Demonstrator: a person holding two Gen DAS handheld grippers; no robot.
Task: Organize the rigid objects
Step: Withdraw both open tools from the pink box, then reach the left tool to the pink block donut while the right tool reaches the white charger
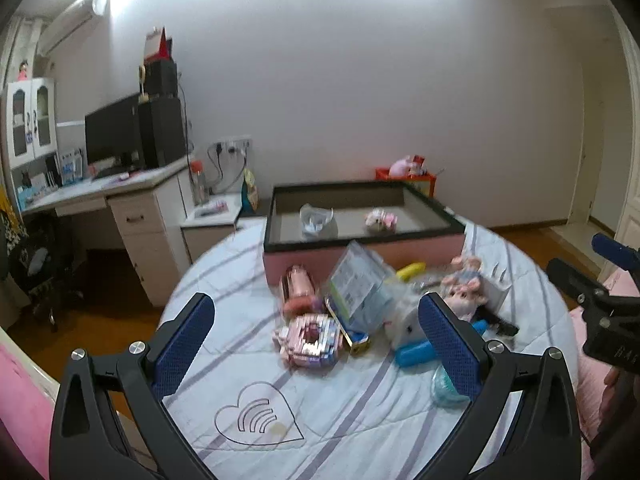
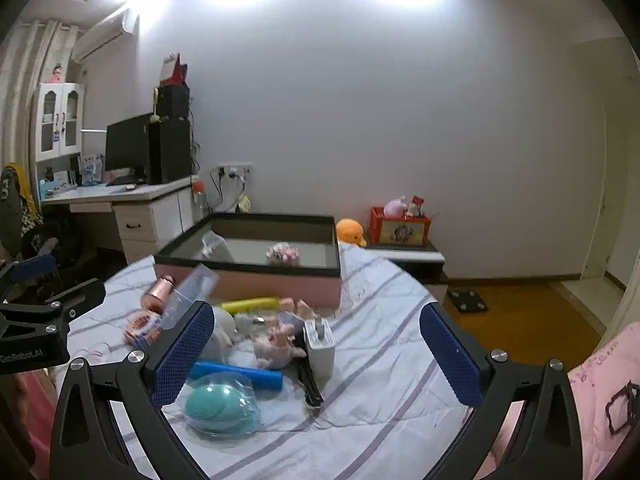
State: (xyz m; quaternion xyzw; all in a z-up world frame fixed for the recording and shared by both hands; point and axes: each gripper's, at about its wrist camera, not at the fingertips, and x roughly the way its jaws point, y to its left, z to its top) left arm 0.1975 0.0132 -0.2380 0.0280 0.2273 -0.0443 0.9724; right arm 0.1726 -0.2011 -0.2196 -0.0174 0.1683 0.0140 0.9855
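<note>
A pile of objects lies on the striped bed sheet (image 1: 320, 412) in front of a pink box with a dark rim (image 1: 360, 240). In it are a pink block model (image 1: 310, 338), a rose-gold cylinder (image 1: 298, 286), a clear packet (image 1: 358, 286), a yellow tube (image 2: 250, 305), a blue tube (image 2: 236, 374), a teal item in plastic (image 2: 220, 404), a white charger (image 2: 320, 342) and a pink plush pig (image 2: 276, 344). My left gripper (image 1: 316, 340) is open and empty above the block model. My right gripper (image 2: 316, 344) is open and empty above the charger.
The box holds a clear bag (image 1: 316, 220) and a small pink toy (image 1: 380, 220). A desk with a monitor (image 1: 116, 136) stands at the left. An orange crate (image 2: 400, 230) sits on a low stand by the wall. Wooden floor (image 2: 520, 320) lies to the right.
</note>
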